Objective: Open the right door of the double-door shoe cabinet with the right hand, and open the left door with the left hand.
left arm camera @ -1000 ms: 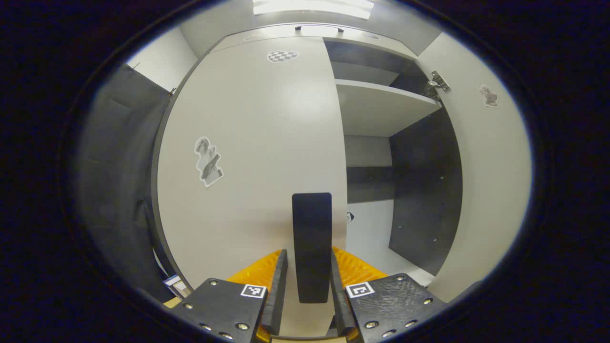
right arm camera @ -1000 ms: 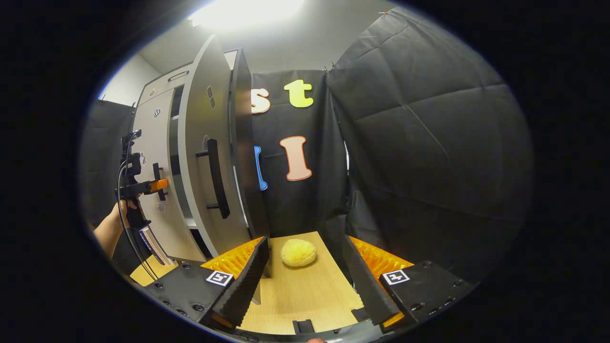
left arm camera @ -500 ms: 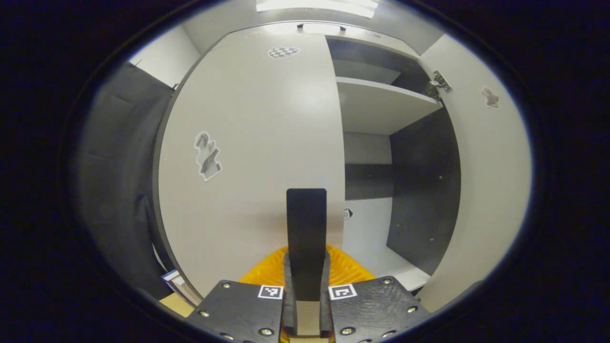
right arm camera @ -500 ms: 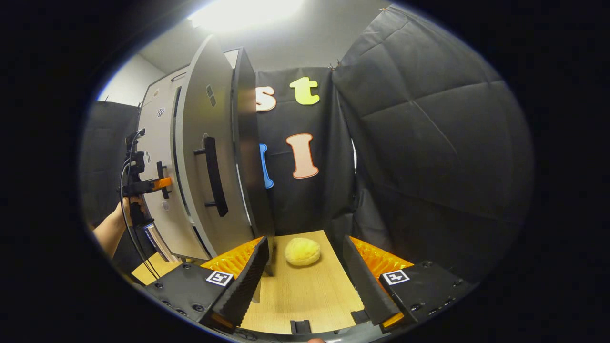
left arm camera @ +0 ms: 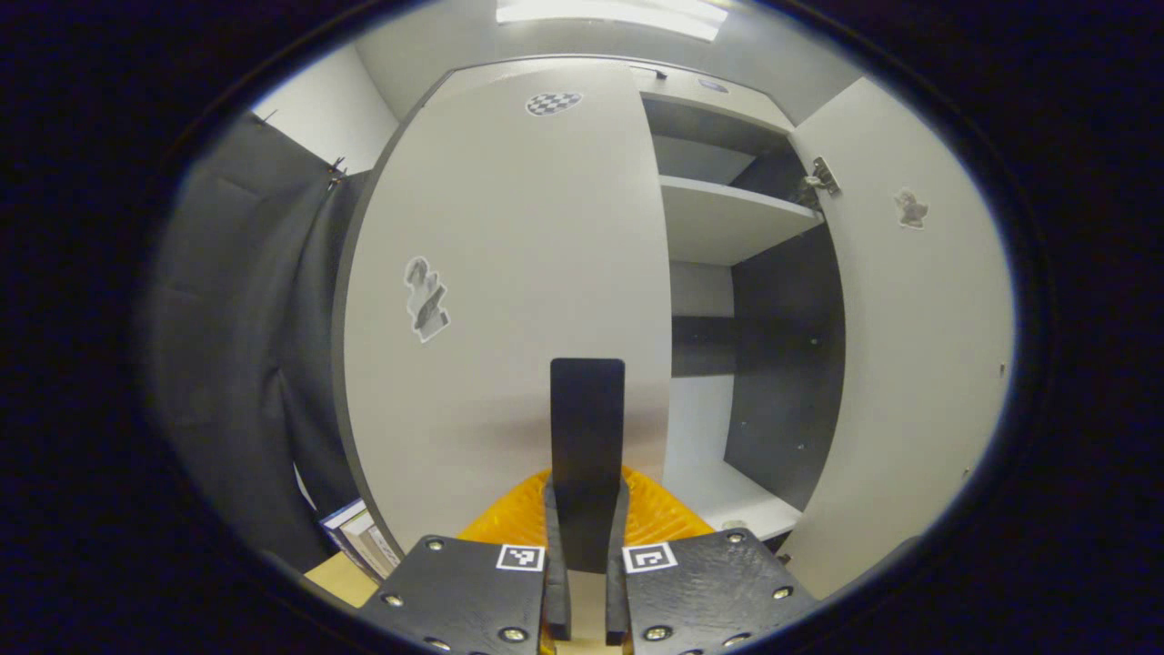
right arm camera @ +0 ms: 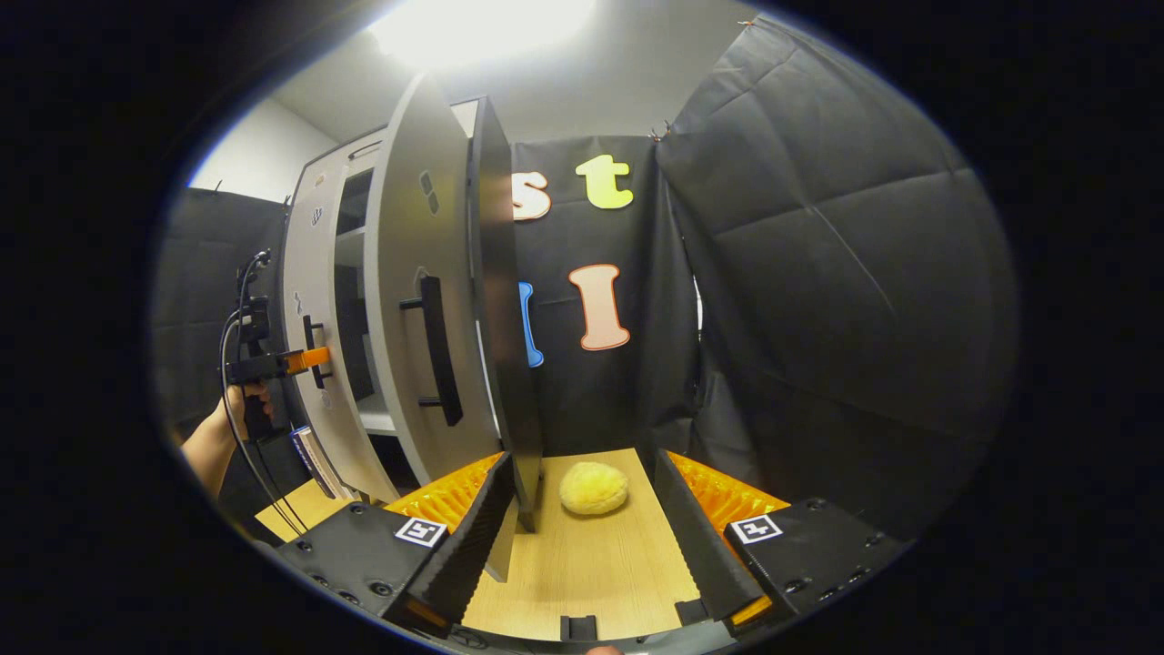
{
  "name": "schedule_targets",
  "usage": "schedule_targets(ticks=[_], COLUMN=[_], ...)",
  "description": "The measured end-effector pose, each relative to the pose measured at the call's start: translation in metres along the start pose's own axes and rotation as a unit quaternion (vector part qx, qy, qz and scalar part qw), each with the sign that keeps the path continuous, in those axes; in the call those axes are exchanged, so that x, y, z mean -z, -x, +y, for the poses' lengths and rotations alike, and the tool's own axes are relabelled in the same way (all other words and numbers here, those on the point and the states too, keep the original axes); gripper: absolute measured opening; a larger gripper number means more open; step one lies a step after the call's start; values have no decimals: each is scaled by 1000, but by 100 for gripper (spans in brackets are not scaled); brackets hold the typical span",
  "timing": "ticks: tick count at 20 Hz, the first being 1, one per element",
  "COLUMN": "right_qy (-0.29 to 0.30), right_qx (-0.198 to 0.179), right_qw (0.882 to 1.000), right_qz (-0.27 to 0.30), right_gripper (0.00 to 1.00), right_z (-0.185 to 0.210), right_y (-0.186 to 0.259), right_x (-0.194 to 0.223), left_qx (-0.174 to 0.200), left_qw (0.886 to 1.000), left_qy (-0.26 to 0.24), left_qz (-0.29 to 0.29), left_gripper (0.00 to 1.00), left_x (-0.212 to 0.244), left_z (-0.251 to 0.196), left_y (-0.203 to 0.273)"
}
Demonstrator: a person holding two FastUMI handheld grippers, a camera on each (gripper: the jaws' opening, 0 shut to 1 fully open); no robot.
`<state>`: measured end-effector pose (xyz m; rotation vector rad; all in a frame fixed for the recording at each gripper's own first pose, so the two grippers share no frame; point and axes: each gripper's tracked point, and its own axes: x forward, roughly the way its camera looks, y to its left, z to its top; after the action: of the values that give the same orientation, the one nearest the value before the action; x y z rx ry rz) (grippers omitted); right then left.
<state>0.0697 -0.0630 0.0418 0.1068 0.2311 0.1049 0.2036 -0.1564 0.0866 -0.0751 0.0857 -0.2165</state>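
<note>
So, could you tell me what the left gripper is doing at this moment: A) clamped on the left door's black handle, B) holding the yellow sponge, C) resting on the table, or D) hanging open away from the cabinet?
A: in the left gripper view the left gripper has both fingers pressed against the left door's black handle, and the right gripper view shows it at that handle too.

Black gripper (right arm camera: 577, 509) bodies, screws, square markers, cables
</note>
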Motion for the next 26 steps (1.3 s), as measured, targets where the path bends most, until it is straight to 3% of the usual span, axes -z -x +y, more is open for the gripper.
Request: schedule_targets(ticks=[11,13,15,16,26], right_qy=[6,6,6,7,15], right_qx=[-3,-3,-2,-1,-6], right_qw=[1000,1000,1000,1000,1000], right_qz=[-5,-9,-13,-14,-15], right_gripper=[97,92,92,97,97], right_z=[63,71,79,82,123], right_y=[22,29,34,37,49], right_x=[4,2,1,2,7], left_qx=[45,49,54,56,63], left_qw=[999,999,998,998,998], left_qy=[10,13,13,15,26], left_qz=[12,12,13,12,7], left_gripper=[17,17,17,17,14], left_x=[-5,-3,-1,-1,-6], left_z=[22,28,35,39,78], left_y=[50,58,63,66,105])
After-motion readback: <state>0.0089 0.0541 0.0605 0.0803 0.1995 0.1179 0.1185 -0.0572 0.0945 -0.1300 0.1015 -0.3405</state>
